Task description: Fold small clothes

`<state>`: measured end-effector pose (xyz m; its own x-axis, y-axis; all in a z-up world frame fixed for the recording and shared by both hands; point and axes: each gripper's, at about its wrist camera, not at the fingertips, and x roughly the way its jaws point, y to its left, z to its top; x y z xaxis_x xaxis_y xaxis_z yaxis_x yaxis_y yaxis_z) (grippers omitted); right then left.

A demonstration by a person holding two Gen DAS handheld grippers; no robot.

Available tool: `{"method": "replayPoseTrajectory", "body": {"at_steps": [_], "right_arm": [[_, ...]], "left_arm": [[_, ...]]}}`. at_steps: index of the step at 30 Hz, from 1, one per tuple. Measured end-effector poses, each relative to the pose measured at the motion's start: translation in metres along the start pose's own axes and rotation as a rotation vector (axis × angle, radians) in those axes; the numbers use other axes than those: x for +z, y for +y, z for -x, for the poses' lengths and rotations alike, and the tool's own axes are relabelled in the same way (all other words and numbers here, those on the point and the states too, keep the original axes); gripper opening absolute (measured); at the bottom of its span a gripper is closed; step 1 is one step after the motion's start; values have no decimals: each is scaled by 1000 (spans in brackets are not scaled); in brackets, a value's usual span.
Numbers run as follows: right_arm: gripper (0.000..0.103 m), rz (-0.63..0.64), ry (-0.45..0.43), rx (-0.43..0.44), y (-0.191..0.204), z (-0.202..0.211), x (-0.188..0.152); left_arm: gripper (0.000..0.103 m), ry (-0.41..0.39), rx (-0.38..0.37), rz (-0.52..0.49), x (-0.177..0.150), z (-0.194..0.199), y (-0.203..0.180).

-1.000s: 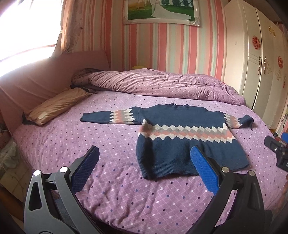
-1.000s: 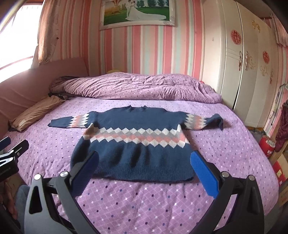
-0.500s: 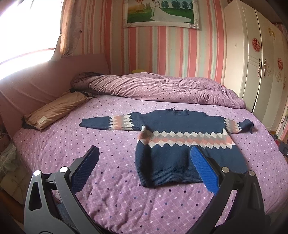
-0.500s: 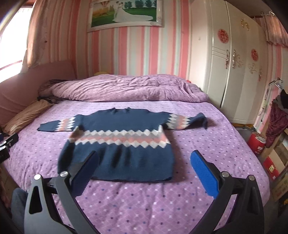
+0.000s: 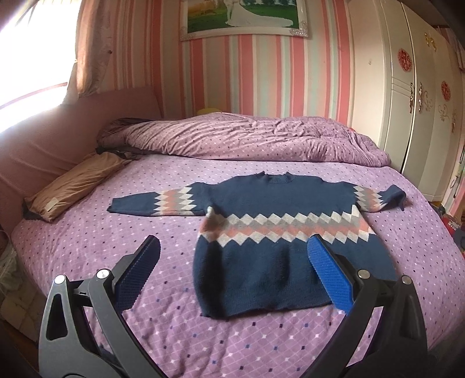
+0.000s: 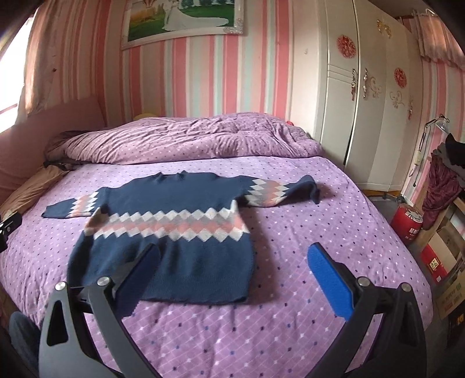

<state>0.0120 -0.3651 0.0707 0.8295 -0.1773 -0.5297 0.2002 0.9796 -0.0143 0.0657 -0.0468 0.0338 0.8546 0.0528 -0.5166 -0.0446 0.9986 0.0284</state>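
Left gripper (image 5: 232,261): jaws spread wide, holding nothing; it hangs above the near edge of the bed, its blue pads (image 5: 330,274) touching no cloth.
Right gripper (image 6: 232,263): jaws equally wide apart, empty, raised over the bed and clear of the fabric.
Sweater (image 5: 279,232): navy knit with a pink, white and grey diamond band, lying flat, neck toward the far wall, both sleeves stretched out sideways; it sits centre-right in the left wrist view and centre-left in the right wrist view.
Only in the left view: a tan pillow (image 5: 72,183) at middle left, beside a padded pink headboard (image 5: 58,128) and a bright window in the upper left corner.
Only in the right view: a red canister (image 6: 408,222) on the floor at the right edge, and dark red cloth (image 6: 438,186) draped above it.
Surface: bed (image 6: 319,232) with a purple dotted sheet; a rumpled matching duvet (image 5: 247,139) piled along the far side.
Room: pink-striped wallpaper, a framed picture (image 5: 241,14) at top centre, a white wardrobe (image 6: 363,87) on the right.
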Motion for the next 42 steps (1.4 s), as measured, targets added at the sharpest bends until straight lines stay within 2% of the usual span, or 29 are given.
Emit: {"method": "replayPoseTrajectory", "body": {"at_steps": [6, 9, 12, 16, 18, 19, 20, 22, 27, 30, 31, 33, 35, 42], "right_arm": [[102, 9, 11, -110, -59, -54, 23], [102, 4, 15, -137, -97, -88, 37], [102, -6, 29, -142, -138, -135, 55], [101, -157, 113, -33, -202, -216, 69], [85, -182, 124, -20, -221, -246, 71], [77, -162, 153, -66, -231, -270, 72], [58, -134, 171, -100, -235, -289, 71], [46, -46, 202, -152, -237, -323, 66], [46, 96, 237, -86, -247, -403, 46], [44, 116, 243, -78, -250, -439, 44], [42, 111, 244, -71, -251, -449, 44], [32, 102, 267, -77, -248, -479, 39], [28, 83, 283, -77, -251, -501, 37], [28, 79, 309, -118, -256, -533, 26]], "left_arm": [[100, -3, -21, -42, 11, -28, -35], [100, -10, -24, -73, 17, -47, -58], [100, -9, -30, -97, 21, -72, -83], [100, 6, -40, -120, 24, -114, -123], [100, 4, -44, -132, 27, -131, -142], [100, 1, -45, -146, 28, -140, -154], [100, -1, -48, -156, 29, -147, -163], [100, -7, -60, -172, 31, -161, -180], [100, 5, -72, -201, 26, -196, -210], [100, 22, -71, -212, 21, -212, -219], [100, 28, -68, -214, 19, -219, -221], [100, 40, -64, -210, 16, -229, -222], [100, 51, -55, -206, 12, -240, -221], [100, 88, -37, -202, 1, -260, -215]]}}
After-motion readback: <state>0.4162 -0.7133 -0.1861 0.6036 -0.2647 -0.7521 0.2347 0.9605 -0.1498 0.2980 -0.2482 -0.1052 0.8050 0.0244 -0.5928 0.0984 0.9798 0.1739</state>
